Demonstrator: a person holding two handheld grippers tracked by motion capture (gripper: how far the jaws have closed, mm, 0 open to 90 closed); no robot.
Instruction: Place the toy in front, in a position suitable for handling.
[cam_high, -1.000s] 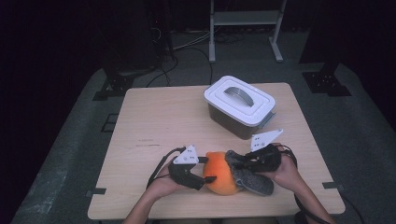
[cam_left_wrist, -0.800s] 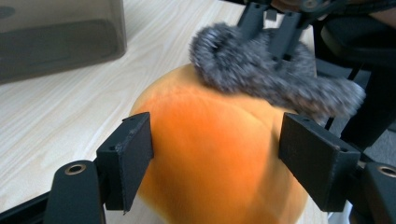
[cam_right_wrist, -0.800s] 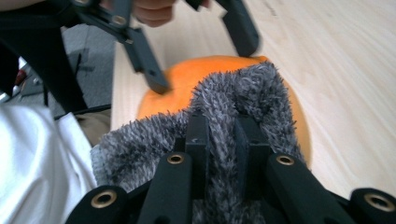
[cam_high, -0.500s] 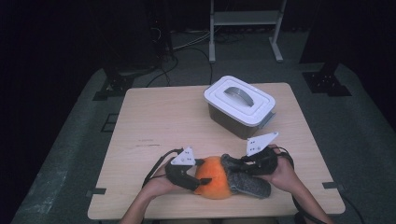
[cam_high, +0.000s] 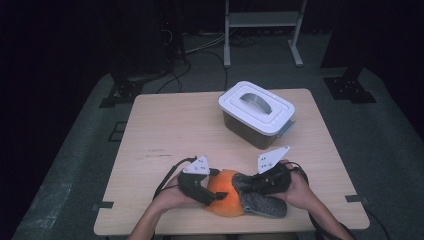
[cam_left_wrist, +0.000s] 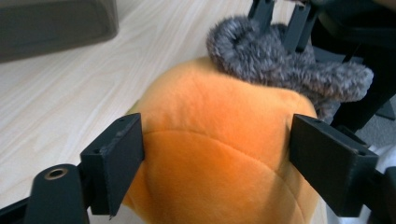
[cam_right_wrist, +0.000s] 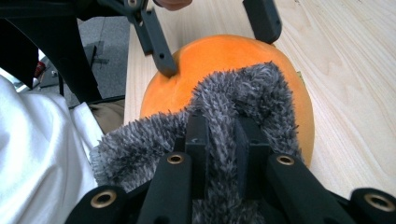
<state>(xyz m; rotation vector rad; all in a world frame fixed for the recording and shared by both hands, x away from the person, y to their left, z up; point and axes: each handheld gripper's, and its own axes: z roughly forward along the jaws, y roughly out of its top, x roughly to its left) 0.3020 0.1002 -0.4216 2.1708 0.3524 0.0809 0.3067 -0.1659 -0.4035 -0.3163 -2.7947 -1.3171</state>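
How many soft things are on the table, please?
2. An orange plush ball lies at the near edge, between the left gripper's jaws. A grey fuzzy cloth lies against its right side, pinched by the right gripper. The closed box may hide more.

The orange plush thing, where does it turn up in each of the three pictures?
High view: the orange plush lies at the table's near edge, between the two grippers.
Left gripper view: it sits in the centre, between that gripper's own jaws.
Right gripper view: it lies in the upper middle, behind the grey fuzzy cloth.
Shared landmark: the grey fuzzy cloth against the plush, in all three.
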